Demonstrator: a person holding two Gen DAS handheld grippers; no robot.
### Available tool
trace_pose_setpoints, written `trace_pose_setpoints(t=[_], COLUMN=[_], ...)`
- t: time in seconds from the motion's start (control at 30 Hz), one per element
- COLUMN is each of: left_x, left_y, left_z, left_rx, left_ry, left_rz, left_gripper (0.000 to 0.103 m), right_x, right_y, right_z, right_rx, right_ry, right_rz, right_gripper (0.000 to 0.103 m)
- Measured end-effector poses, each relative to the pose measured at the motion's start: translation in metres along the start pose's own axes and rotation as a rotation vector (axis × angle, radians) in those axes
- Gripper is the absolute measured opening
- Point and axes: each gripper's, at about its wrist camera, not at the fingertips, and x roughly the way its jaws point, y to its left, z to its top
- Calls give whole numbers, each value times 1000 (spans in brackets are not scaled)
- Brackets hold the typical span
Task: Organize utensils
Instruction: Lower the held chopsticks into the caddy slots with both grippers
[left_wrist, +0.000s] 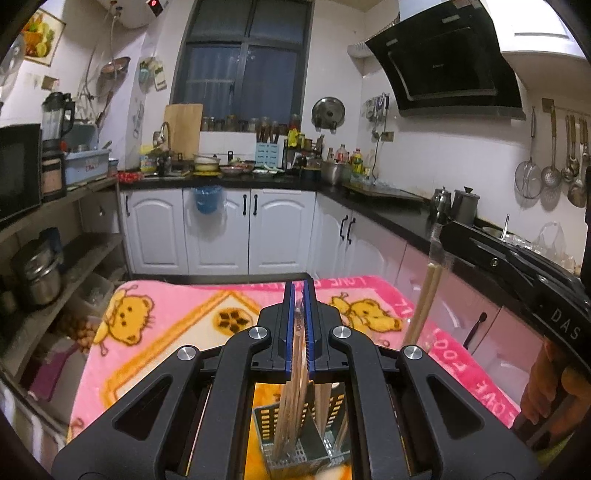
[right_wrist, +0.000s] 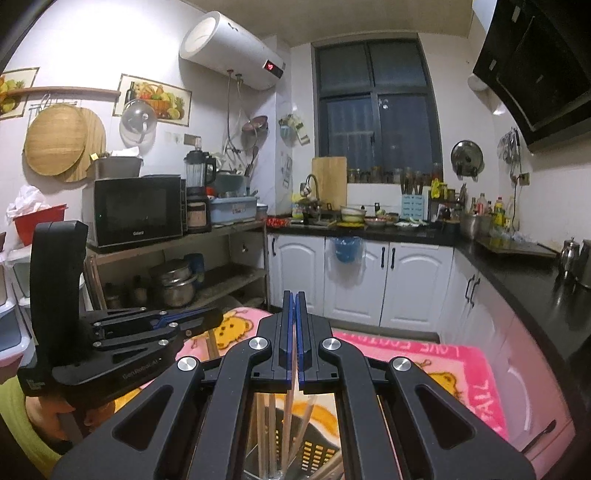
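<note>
My left gripper (left_wrist: 300, 291) is shut on a bundle of wooden chopsticks (left_wrist: 295, 398). Their lower ends reach down into a grey perforated utensil holder (left_wrist: 271, 417) on the pink blanket. My right gripper (right_wrist: 294, 299) is shut on a single wooden chopstick (right_wrist: 291, 387), which hangs down over the dark perforated holder (right_wrist: 317, 450) beside a clear cup with more chopsticks (right_wrist: 266, 424). The right gripper also shows at the right of the left wrist view (left_wrist: 441, 236), with chopsticks (left_wrist: 423, 306) hanging from it. The left gripper shows at the left of the right wrist view (right_wrist: 207, 314).
A pink blanket with bear print (left_wrist: 177, 325) covers the table. White cabinets (left_wrist: 218, 229) and a black counter (left_wrist: 399, 214) with kettles (left_wrist: 465, 203) run behind and to the right. A shelf with a microwave (right_wrist: 136, 210) and pots (right_wrist: 173, 284) stands at the left.
</note>
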Motion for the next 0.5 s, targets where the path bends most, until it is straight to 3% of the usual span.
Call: trace_pose_setpoints(t=[0.5], left_x=[16], left_y=[1], left_z=[-32], left_rx=[-14], left_ry=[55], left_rz=[-8], left_gripper=[3], right_x=[27], right_y=[9], right_z=[-31], right_rx=[2], right_ry=[98], right_rz=[28], right_gripper=[2])
